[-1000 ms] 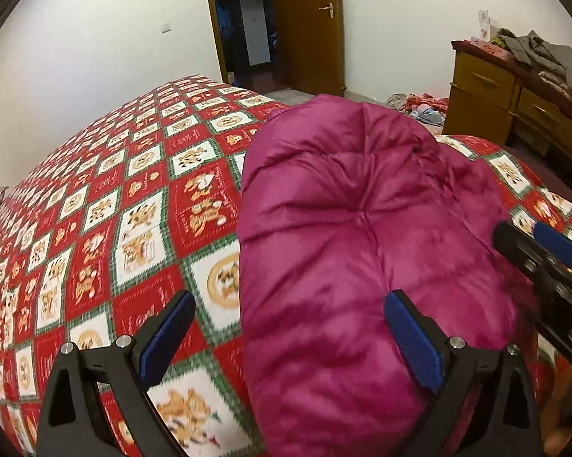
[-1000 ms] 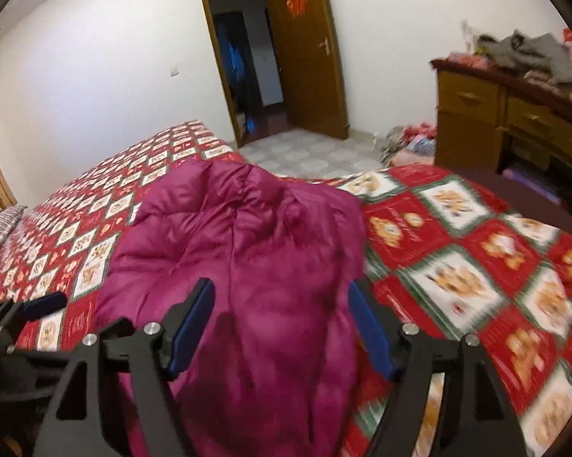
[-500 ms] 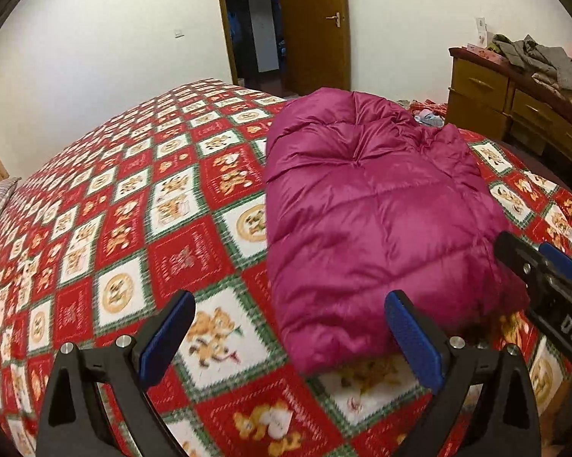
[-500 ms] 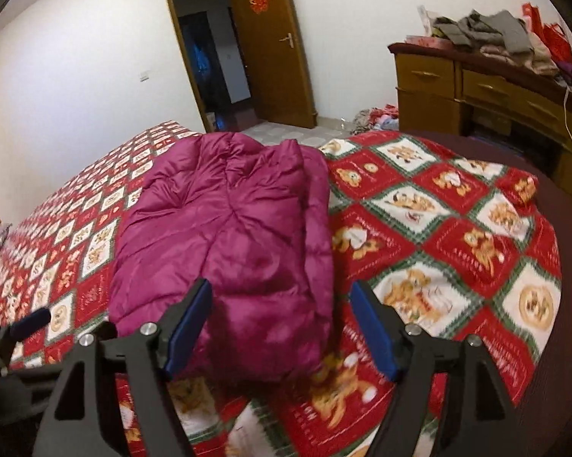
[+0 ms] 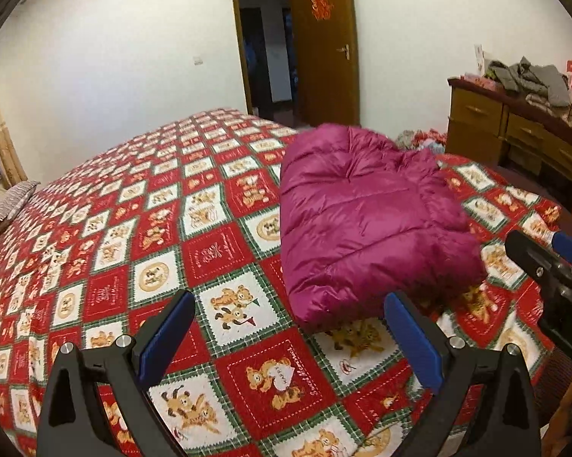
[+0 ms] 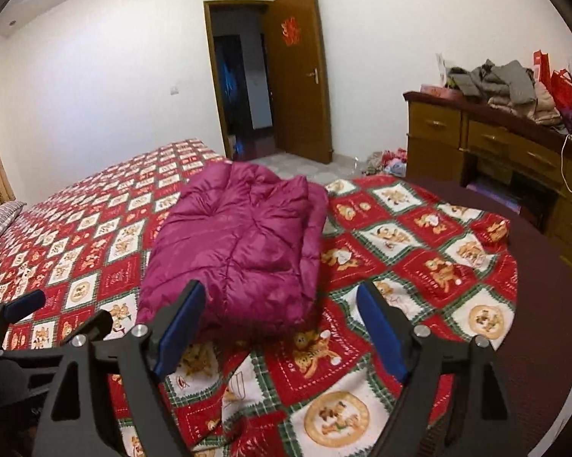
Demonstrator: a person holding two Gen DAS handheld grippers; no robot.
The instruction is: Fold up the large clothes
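Observation:
A magenta quilted down jacket (image 5: pixel 365 221) lies folded into a compact bundle on the red patterned bedspread (image 5: pixel 171 228); it also shows in the right wrist view (image 6: pixel 244 243). My left gripper (image 5: pixel 289 327) is open and empty, held above the bedspread just short of the jacket's near edge. My right gripper (image 6: pixel 278 320) is open and empty, held back from the jacket's near end. The right gripper's body shows at the right edge of the left wrist view (image 5: pixel 552 278); the left gripper's body shows at the left edge of the right wrist view (image 6: pixel 15 316).
A wooden dresser (image 6: pixel 495 144) piled with clothes (image 6: pixel 502 83) stands at the right. An open brown door (image 6: pixel 297 72) is at the back. Clothes lie on the floor (image 6: pixel 384 160) by the dresser. A striped pillow (image 5: pixel 8 205) lies at the far left of the bed.
Both grippers have pulled back and up from the jacket, which now lies free on the bed, farther ahead. Both stayed open.

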